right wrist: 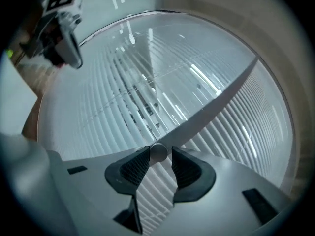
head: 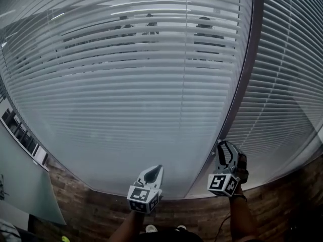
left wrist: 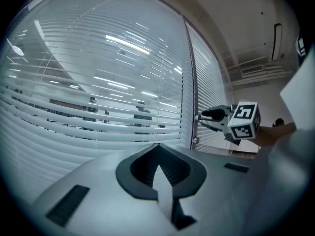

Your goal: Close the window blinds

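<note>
White slatted blinds [head: 126,100] hang behind the glass of the wide pane, and a second set of blinds [head: 287,79] fills the pane to the right. A grey upright frame [head: 245,79] divides them. Low on that frame sits a small round knob [right wrist: 158,152]. My right gripper [right wrist: 158,154] points level at the frame, its tips pressed on the knob from both sides; in the head view this gripper [head: 222,144] is at the frame's foot. My left gripper [head: 154,169] hovers lower left of it, shut and holding nothing, short of the glass.
Through the upper slats, figures of people [head: 151,26] show beyond the glass. A brown brick-patterned strip [head: 86,205] runs below the window. A pale panel [head: 25,180] stands at the left. The person's forearms [head: 242,221] reach up from the bottom edge.
</note>
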Motion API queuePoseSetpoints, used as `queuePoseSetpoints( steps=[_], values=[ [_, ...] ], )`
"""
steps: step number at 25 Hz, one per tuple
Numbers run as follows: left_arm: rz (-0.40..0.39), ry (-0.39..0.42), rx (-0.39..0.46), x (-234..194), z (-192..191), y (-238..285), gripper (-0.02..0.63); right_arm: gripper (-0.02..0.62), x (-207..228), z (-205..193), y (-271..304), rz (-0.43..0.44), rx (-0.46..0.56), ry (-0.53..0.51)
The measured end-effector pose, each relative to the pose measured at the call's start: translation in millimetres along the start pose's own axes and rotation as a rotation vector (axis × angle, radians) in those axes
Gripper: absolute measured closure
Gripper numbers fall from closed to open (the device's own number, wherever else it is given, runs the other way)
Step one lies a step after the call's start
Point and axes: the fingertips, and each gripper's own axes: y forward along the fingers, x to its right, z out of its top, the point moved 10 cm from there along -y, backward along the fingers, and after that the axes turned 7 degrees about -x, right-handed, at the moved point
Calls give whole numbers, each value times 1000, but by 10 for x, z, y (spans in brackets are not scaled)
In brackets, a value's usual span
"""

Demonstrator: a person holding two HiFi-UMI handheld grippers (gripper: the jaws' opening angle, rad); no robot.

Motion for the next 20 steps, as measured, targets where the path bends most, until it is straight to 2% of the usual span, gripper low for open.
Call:
queuePoseSetpoints(
  steps=[2,4,8,12,14,17,20],
  values=[
    [-3,-2,0,-18,-38,-13,606,471,37,-49,-16,38,31,219],
    [-1,-11,-3,-28,-60,-28,606,462,51,-109,-4,55,54,394],
    [6,1,-12,-42,-77,-34,606,460,59,-132,9,59,55,559],
    [10,-10,-12,-28,-68,-47,606,460,59,-158,60,125,47,782],
    [2,-29,-10,-39,-92,-41,606,460,47,-162,78,129,39,830],
    [1,-44,-10,-54,-105,-47,606,461,54,-161,75,94,27,849],
    [10,-44,-13,-56,-90,-64,606,466,53,-174,92,100,15,873]
  ],
)
